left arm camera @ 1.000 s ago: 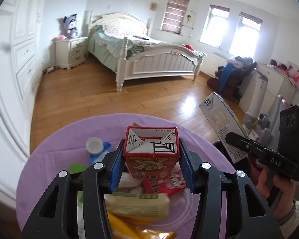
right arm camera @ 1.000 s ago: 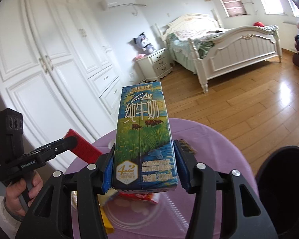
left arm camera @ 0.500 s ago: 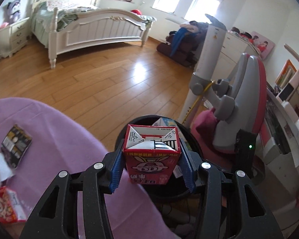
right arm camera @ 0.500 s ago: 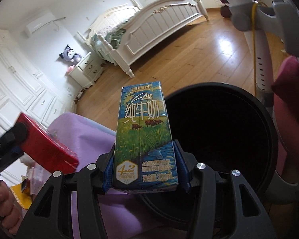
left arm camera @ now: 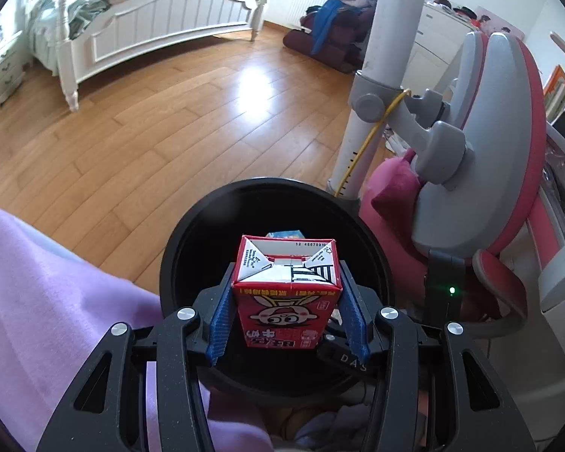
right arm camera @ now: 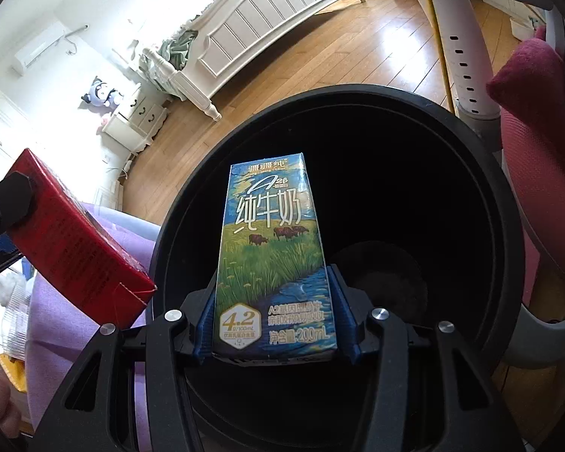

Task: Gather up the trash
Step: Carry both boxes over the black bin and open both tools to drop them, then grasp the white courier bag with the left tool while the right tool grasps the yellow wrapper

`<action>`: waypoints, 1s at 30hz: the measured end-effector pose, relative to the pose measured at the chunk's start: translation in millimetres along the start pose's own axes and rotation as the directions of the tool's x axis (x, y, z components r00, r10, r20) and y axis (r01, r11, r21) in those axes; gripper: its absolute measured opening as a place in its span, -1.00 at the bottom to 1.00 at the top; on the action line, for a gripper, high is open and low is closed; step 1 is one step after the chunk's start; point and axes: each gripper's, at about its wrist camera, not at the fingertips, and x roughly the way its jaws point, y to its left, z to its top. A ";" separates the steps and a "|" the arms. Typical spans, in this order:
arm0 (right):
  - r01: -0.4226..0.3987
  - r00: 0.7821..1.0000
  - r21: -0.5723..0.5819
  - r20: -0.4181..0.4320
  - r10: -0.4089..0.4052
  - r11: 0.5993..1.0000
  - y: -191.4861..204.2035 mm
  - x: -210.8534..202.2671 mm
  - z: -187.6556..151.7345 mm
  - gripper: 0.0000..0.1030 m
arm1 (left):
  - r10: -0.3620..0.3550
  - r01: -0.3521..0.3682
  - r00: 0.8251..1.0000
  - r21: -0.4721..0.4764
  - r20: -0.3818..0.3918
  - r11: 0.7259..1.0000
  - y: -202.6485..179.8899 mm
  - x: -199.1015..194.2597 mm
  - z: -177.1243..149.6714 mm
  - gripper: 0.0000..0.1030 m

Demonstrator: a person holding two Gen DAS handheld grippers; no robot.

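Left gripper [left arm camera: 286, 320]: jaws closed to carton width, blue pads pressed against both sides of red milk carton [left arm camera: 285, 301], held above black trash bin [left arm camera: 192, 233] mouth. Right gripper [right arm camera: 273, 324]: jaws likewise clamped on blue milk carton [right arm camera: 271, 248], upright between pads, over bin opening. Purple tabletop cloth [left arm camera: 37, 282] left of jaws.

Red carton [left arm camera: 285, 293], blue-green carton [right arm camera: 273, 263], blk bin [right arm camera: 501, 226]

Bright daylight glares off the wooden floor [left arm camera: 256, 90]; the bin [right arm camera: 471, 143] interior stays black, and fisheye edges curve and darken.
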 end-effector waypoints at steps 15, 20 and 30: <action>-0.022 0.999 -0.013 0.050 0.022 1.000 17.4 -35.1 -8.1 0.40 | 0.076 -0.074 0.995 -0.047 0.057 0.996 8.8 -33.9 -11.3 0.69; -0.071 0.993 -0.077 0.091 0.078 0.995 55.4 -58.9 -10.2 0.48 | 0.084 -0.078 0.988 -0.052 0.133 0.996 11.8 -85.0 -28.7 0.71; -0.223 0.967 -0.365 0.034 0.252 0.904 192.4 -81.1 -29.4 0.48 | 0.261 -0.209 0.918 -0.195 0.300 0.958 85.7 -227.7 -106.6 0.78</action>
